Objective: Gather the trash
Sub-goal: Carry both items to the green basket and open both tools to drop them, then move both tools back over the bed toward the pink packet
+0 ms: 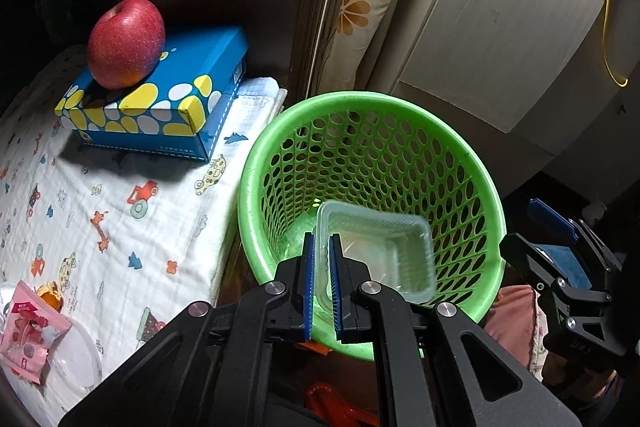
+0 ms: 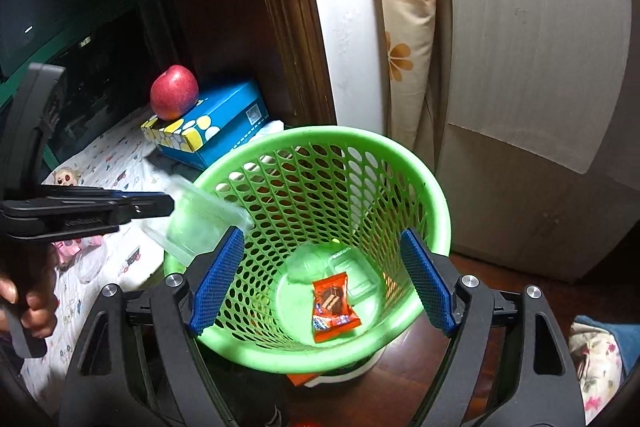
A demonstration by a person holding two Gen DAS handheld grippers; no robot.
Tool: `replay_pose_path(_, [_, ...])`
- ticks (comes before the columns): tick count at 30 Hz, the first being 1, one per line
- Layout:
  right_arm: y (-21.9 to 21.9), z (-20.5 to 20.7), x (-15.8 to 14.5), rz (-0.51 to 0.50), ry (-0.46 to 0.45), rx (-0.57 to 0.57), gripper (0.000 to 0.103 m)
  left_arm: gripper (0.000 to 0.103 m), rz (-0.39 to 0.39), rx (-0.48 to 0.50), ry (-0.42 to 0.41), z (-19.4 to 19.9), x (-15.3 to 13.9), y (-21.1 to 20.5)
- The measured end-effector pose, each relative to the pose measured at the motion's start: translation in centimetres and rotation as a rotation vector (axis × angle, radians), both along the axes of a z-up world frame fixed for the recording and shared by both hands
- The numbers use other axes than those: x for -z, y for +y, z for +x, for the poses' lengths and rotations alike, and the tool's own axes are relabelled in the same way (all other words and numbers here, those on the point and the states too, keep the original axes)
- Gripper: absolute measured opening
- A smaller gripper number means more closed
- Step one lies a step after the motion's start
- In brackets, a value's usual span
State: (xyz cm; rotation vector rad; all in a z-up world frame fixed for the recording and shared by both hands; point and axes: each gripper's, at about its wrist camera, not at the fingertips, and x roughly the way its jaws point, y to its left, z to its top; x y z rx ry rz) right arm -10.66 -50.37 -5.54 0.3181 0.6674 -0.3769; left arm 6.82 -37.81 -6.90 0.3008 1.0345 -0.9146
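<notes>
Two blue pads of your left gripper (image 1: 322, 291) pinch one wall of the clear plastic tub (image 1: 376, 255), and you hold it at the near edge of the green basket (image 2: 320, 139). Move it a bit more over the middle, then let go so it drops straight in. Your right gripper (image 2: 322, 279) is wide open with nothing in it, so keep it out of the way. An orange snack wrapper (image 2: 334, 303) lies in the bottom. More trash, a pink wrapper (image 1: 28, 331), waits on the cloth (image 1: 120, 227).
</notes>
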Motion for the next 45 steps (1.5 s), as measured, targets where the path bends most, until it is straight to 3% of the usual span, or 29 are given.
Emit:
replay_pose_path(2, [0.0, -0.2, -0.1, 0.003, -0.003, 0.002, 0.080, 0.010, -0.002, 0.005, 0.013, -0.2, 0.4, -0.2])
replay_pose_path(6, [0.0, -0.5, -0.1, 0.014, -0.007, 0.003, 0.080, 0.041, -0.004, -0.005, 0.003, -0.5, 0.5, 0.1])
replay_pose_path(10, [0.6, -0.3, -0.3, 0.011, -0.010, -0.010, 0.080, 0.048, -0.016, -0.025, -0.018, -0.6, -0.2, 1.5])
replay_pose_path(17, [2.5, 0.6, -0.9, 0.012, -0.026, -0.059, 0.082, 0.072, -0.019, -0.110, -0.106, 0.0, -1.9, 5.9])
replay_pose_path(19, [3.3, 1.2, -1.0, 0.016, -0.029, -0.081, 0.082, 0.073, -0.030, -0.130, -0.123, 0.2, -2.4, 7.3])
replay_pose_path(21, [4.1, 1.7, -1.1, 0.015, -0.029, -0.100, 0.082, 0.083, -0.025, -0.154, -0.157, 0.5, -2.9, 8.9])
replay_pose_path(32, [9.3, 5.5, -1.4, 0.003, -0.020, -0.231, 0.082, 0.090, 0.033, -0.262, -0.231, 3.2, -3.1, 16.9])
replay_pose_path(45, [15.4, 9.4, -0.9, 0.002, 0.005, -0.368, 0.082, 0.090, 0.056, -0.336, -0.183, 8.7, -0.9, 25.9])
